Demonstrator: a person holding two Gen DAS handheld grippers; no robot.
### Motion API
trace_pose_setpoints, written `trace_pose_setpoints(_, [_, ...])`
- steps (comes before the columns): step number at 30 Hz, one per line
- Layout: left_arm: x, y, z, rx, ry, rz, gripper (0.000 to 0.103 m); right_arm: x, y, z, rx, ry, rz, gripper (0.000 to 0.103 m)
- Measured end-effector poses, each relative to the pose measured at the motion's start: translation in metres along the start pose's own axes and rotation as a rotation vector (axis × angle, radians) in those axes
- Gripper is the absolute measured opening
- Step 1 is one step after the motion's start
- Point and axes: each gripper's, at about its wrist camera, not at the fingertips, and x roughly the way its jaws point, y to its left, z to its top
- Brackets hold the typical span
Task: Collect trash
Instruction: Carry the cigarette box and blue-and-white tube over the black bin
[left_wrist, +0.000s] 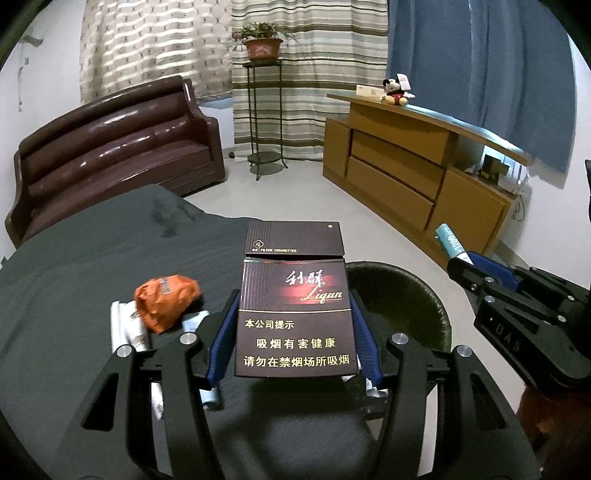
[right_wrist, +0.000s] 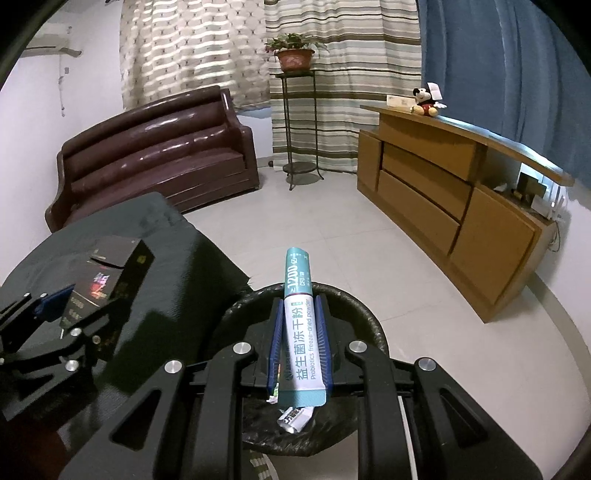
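The left gripper clamped a dark maroon cigarette pack, lid ajar, gold lettering, above the near table edge; the right gripper pinched a white-and-teal probiotic sachet over the black-lined bin.

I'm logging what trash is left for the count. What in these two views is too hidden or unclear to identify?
- Left wrist view: white wrappers beside the orange wrapper, blurred and partly behind the left gripper; print unreadable.
- Left wrist view: scraps under the cigarette pack, mostly covered.
- Right wrist view: bin contents, mostly hidden by the right gripper and probiotics sachet.
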Motion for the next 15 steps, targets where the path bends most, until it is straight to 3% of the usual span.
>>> trace_pose_setpoints(15, [0.034,-0.019,0.010,0.043,0.039,0.015,0.054,0.019,-0.009,0.000,0.035,0.017,-0.006,0.018])
